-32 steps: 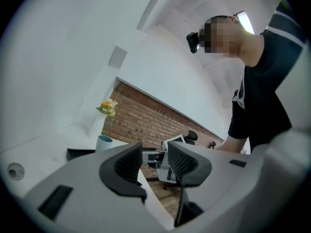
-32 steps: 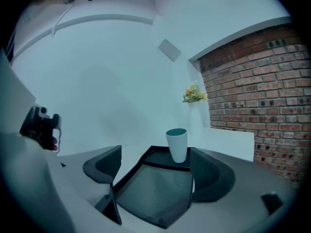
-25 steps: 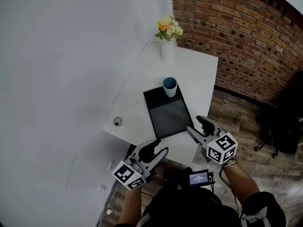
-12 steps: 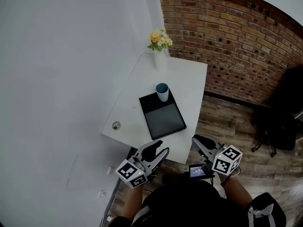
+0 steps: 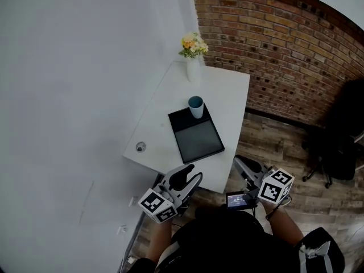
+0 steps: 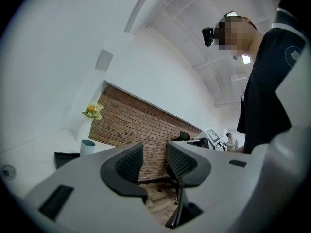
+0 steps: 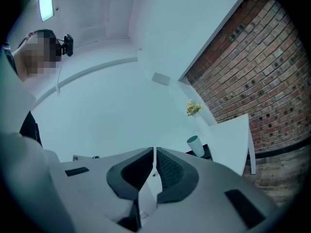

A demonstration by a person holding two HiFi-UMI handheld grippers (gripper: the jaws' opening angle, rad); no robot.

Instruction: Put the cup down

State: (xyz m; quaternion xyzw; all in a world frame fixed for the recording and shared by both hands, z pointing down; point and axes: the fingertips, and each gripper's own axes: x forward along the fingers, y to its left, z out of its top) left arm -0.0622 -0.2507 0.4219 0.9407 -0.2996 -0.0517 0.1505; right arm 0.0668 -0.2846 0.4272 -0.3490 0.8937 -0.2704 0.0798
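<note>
Right gripper (image 5: 243,164) had pulled back off the near edge of the white table (image 5: 227,95) compared with a second earlier. It ended up over the wood floor (image 5: 284,147), just off the table's near right corner. Its jaws were apart back then, and now they'd come fully together with nothing between them. Left gripper (image 5: 190,174) had barely shifted. It hung just past the table's near edge, jaws well apart and empty.

The cup (image 5: 195,106) hadn't budged. It stood upright on the far corner of the black tray (image 5: 196,141) in the middle of the table, well apart from both grippers. A vase of flowers (image 5: 192,58) stood at the table's far edge near the brick wall (image 5: 284,44), and some small round thing (image 5: 140,147) lay near the table's left edge.
</note>
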